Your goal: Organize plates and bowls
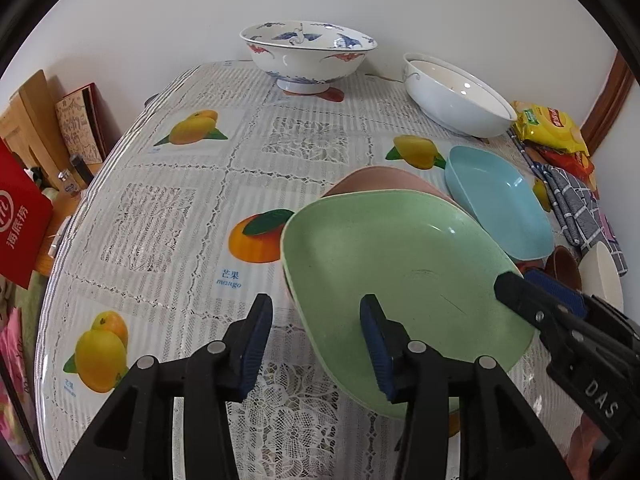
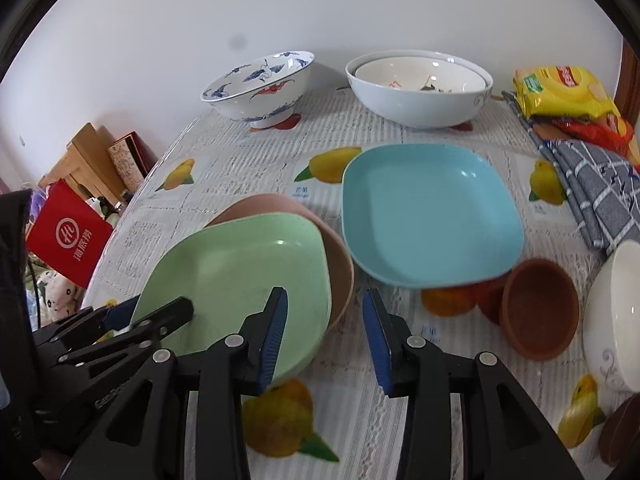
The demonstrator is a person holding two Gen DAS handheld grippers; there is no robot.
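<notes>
On pink plate [image 2: 340,256], green plate [image 2: 240,272]

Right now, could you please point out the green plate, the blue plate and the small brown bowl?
green plate [image 2: 240,272]: right wrist view, on its flat inner floor.
blue plate [image 2: 432,216]: right wrist view, on its inner floor.
small brown bowl [image 2: 540,316]: right wrist view, inside its tipped opening.

The green plate [image 2: 240,280] covers most of the pink plate [image 2: 288,208]; only its far rim shows. At the lower right frame edge a dark brown dish [image 2: 624,432] is cut off. The white bowl [image 2: 616,312] runs off the right edge. The blue plate [image 2: 432,212] hides part of an orange print [image 2: 448,300].
</notes>
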